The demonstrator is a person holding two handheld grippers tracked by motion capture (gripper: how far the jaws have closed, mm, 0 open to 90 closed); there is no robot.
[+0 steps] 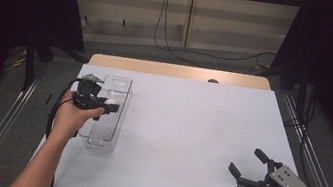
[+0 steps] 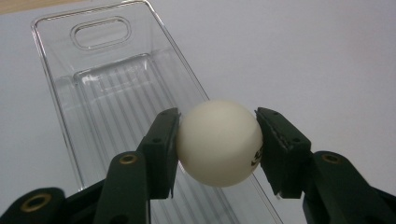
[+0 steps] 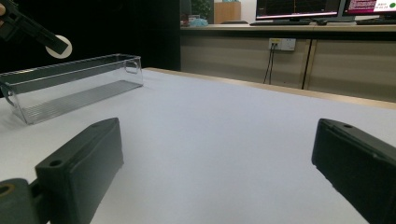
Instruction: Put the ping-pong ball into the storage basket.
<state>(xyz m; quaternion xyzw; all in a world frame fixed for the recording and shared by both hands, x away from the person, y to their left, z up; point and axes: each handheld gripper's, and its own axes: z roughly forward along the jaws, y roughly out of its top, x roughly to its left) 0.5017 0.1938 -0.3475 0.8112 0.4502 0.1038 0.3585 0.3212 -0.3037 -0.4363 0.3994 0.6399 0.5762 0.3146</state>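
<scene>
Risk I note: the white ball (image 2: 218, 142) is smooth and round, pinched only at its sides, so it could squirt out and bounce past the clear tray (image 2: 112, 88) at the table's left. My left gripper (image 2: 217, 140) clamps it above the tray's ribbed floor. Right gripper (image 1: 248, 163) rests near-right, jaws spread, empty.

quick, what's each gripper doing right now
left gripper: shut on the white ball, above the clear tray
right gripper: open, holding nothing
</scene>
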